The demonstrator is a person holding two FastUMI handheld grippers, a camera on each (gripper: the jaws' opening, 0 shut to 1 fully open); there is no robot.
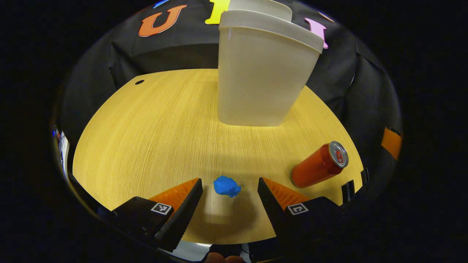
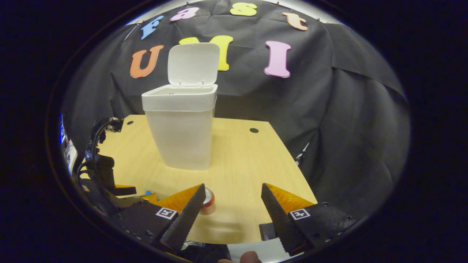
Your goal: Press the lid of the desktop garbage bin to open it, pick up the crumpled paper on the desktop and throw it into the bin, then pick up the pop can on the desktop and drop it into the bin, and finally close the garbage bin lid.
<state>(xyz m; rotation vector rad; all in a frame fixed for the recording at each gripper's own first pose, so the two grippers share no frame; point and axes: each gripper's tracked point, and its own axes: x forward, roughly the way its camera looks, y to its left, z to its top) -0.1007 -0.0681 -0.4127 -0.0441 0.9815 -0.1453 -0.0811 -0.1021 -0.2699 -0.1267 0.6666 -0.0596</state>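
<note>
The white garbage bin (image 1: 261, 73) stands on the wooden desktop with its lid (image 2: 193, 64) swung up. In the left gripper view, a blue crumpled paper (image 1: 226, 186) lies on the desk between my open left gripper (image 1: 229, 182) fingertips, untouched. A red pop can (image 1: 319, 165) lies on its side to the right of that gripper. In the right gripper view, my right gripper (image 2: 233, 190) is open and hangs above the near desk edge, with the can's top (image 2: 207, 199) peeking out behind its left finger. The left gripper (image 2: 106, 171) appears at the left there, near the paper (image 2: 148, 192).
The wooden desktop (image 1: 153, 135) has a small round hole (image 1: 139, 82) at its far left corner and another (image 2: 253, 130) at the far right. Black cloth walls close in behind and to the right. The desk's near edge runs just below both grippers.
</note>
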